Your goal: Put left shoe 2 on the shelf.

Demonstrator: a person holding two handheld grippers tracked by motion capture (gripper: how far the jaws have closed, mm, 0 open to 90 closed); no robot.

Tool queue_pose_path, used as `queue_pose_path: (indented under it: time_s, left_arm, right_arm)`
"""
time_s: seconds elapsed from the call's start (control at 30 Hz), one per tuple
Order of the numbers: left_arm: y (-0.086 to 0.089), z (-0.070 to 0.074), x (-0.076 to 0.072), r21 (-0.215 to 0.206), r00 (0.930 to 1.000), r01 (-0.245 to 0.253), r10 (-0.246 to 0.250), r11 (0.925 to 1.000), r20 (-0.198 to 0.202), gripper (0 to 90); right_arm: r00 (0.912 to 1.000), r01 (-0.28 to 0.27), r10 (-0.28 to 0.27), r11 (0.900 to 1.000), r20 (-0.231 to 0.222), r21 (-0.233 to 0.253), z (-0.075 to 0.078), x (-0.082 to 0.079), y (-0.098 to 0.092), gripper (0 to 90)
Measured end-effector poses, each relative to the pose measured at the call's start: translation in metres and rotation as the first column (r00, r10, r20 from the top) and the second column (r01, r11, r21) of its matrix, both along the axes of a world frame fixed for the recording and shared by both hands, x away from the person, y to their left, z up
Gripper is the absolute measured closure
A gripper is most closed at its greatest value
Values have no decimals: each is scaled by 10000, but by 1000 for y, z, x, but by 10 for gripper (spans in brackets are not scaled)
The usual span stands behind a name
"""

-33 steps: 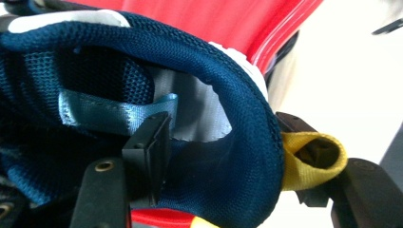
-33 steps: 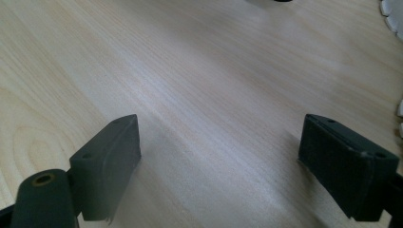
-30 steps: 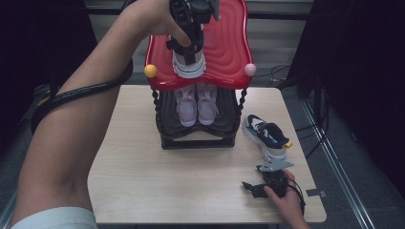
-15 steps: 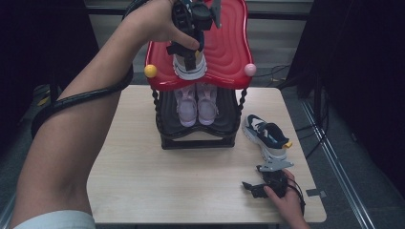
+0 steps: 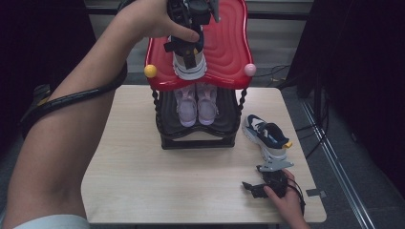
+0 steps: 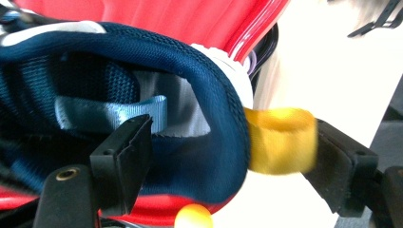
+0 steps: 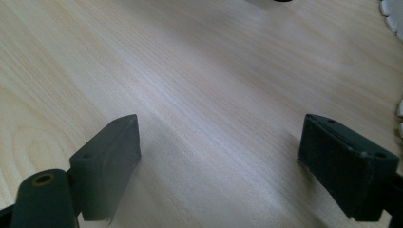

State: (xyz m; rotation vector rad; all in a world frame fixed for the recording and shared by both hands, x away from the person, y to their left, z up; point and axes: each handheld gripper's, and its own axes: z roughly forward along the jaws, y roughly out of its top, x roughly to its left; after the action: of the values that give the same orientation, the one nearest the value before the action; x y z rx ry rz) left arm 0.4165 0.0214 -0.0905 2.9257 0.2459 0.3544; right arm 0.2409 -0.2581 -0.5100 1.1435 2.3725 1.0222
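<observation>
In the high view, at the top centre, the left gripper [image 5: 187, 40] holds a navy-and-white sneaker [image 5: 189, 64] on the red top shelf [image 5: 229, 45] of the shoe rack, long axis running front to back, while its mate, the second sneaker [image 5: 266, 137], lies on the tabletop [image 5: 143, 181] at right, just above the right gripper [image 5: 253, 187] at lower right. In the left gripper view the jaws are closed part-way on the sneaker's heel collar [image 6: 209, 123], one inside, one behind the yellow pull tab [image 6: 280, 140]. In the right gripper view the jaws stand wide apart and empty over bare wood, so that hand looks nearer the second sneaker.

Pink sneakers [image 5: 197, 104] on black lower shelf [image 5: 167, 114], second navy sneaker [image 5: 266, 137] on table [image 5: 143, 191] at 4 o'clock of them.
</observation>
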Motion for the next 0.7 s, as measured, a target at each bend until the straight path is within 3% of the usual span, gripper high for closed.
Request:
queue_pose_path:
  time_s: [0.2,0.37,0.7]
  left_arm:
    - [8,9,-6,-136,9995,-174,170,9998,-272,217]
    - [18,12,-6,131,9975,-518,523,9986,-465,210]
    - [48,15,-9,-108,9922,-1057,1047,9943,-674,205]
  right_arm:
    - [10000,0,0,10000,3,1,0,0,0,134]
    - [10000,-1,1,10000,1,4,0,0,0,135]
    - [10000,2,-2,10000,0,2,0,0,0,134]
